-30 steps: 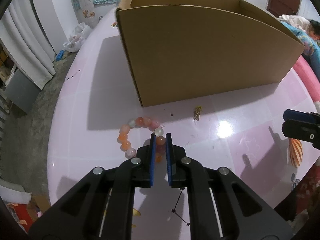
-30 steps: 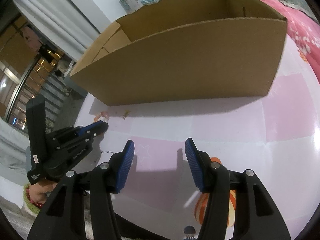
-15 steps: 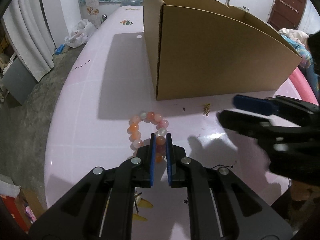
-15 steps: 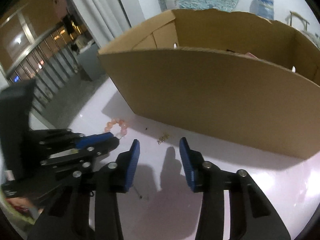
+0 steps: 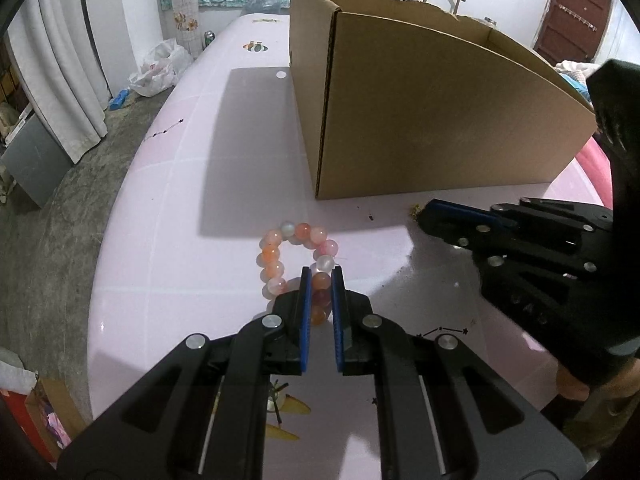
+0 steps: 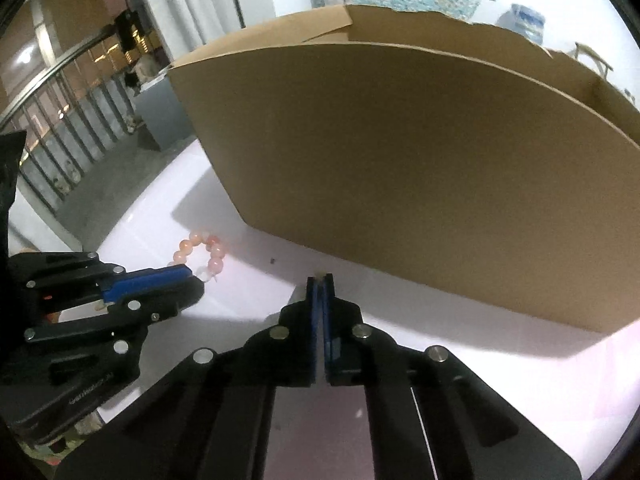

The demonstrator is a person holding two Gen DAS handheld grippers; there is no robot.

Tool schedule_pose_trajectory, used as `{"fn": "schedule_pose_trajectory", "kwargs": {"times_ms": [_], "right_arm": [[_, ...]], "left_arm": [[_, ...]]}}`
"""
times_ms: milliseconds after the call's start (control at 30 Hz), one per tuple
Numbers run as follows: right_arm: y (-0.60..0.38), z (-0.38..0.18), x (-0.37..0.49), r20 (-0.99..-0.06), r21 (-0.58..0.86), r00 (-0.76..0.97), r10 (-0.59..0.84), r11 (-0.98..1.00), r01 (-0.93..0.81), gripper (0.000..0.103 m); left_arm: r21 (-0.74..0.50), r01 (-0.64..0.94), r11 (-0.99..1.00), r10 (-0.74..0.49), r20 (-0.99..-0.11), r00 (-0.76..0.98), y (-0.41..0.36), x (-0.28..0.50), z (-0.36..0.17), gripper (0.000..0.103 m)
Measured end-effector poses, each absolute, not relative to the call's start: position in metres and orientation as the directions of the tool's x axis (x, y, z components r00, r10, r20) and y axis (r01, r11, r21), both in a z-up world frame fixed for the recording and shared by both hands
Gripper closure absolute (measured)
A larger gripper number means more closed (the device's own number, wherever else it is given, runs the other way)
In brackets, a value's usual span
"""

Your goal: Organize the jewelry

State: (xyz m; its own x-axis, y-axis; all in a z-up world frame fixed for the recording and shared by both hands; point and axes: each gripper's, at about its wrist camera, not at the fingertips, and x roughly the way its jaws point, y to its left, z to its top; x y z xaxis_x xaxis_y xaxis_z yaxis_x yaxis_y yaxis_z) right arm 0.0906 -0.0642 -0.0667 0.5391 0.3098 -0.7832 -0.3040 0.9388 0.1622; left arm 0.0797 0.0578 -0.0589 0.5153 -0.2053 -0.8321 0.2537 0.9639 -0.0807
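Where the pink table (image 5: 168, 200) meets the box's (image 5: 432, 120) shadow, the left gripper (image 5: 319, 280) is clamped on the near beads of the bracelet (image 5: 280, 252), which lies flat just short of the box's corner; to its right, close to the box's front wall, the right gripper (image 6: 320, 280) is pinched together over a tiny gold piece (image 5: 414, 210) at its tips; whether it grips it I cannot tell.
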Motion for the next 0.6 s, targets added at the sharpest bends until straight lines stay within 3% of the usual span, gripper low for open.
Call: {"fn": "schedule_pose_trajectory", "kwargs": {"times_ms": [467, 533, 600], "right_arm": [[-0.153, -0.051, 0.046, -0.745, 0.321, 0.552, 0.373, 0.927, -0.193, 0.100], [-0.145, -0.050, 0.052, -0.751, 0.312, 0.539, 0.381, 0.925, -0.219, 0.096], [-0.132, -0.050, 0.059, -0.747, 0.301, 0.539, 0.389, 0.921, -0.248, 0.079]], "left_arm": [[-0.110, 0.295, 0.949, -0.255, -0.817, 0.517, 0.047, 0.078, -0.061, 0.094], [-0.108, 0.289, 0.951, -0.251, -0.817, 0.519, 0.047, 0.079, -0.061, 0.094], [-0.115, 0.275, 0.954, -0.248, -0.819, 0.518, 0.048, 0.079, -0.062, 0.094]]}}
